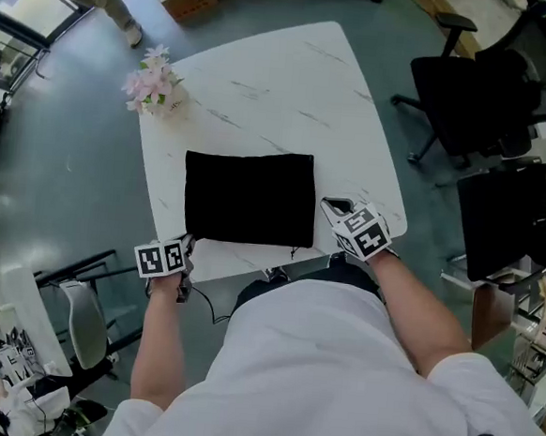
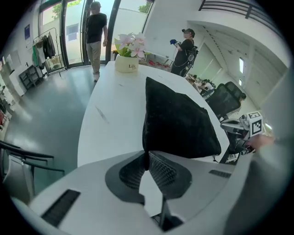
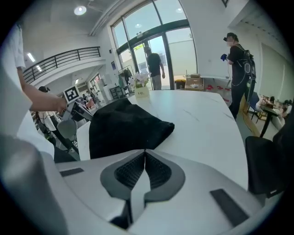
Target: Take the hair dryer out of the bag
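Both grippers at the bag's near corners; hair dryer not out yet.
The left gripper (image 1: 187,246) is at the near left corner of the black bag (image 1: 249,197), jaws clenched on nothing visible. The bag lies flat on the tabletop (image 1: 283,91), with the hair dryer unseen, presumably inside. The right gripper (image 1: 329,205) is at the near right corner, jaws clenched and empty, likely placed to find the opening.

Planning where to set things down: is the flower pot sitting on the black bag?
No, the flower pot stands at the table's far corner, apart from the black bag.
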Demonstrator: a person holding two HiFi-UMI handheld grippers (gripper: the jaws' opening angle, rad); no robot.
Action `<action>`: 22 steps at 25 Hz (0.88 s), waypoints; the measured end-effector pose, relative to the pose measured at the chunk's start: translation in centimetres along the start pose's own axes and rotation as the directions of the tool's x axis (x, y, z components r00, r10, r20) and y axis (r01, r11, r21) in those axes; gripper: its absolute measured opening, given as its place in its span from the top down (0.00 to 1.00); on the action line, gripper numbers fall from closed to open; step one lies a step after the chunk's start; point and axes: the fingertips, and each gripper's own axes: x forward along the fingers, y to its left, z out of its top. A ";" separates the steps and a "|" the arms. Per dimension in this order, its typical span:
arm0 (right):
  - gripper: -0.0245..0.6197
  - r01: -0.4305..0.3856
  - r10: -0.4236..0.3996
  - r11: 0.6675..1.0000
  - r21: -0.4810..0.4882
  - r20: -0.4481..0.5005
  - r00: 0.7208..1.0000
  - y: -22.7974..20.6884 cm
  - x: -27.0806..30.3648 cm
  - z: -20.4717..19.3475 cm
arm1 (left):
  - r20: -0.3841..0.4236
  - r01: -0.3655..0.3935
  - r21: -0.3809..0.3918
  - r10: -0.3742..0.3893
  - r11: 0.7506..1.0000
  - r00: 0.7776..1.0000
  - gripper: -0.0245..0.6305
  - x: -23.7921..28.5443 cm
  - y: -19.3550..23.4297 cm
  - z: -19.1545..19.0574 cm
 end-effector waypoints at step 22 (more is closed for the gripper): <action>0.94 -0.037 0.036 0.999 0.029 0.028 0.999 -0.6 -1.0 0.1 | 0.042 -0.037 0.938 -0.009 0.343 0.999 0.65 4.1 -20.5 9.5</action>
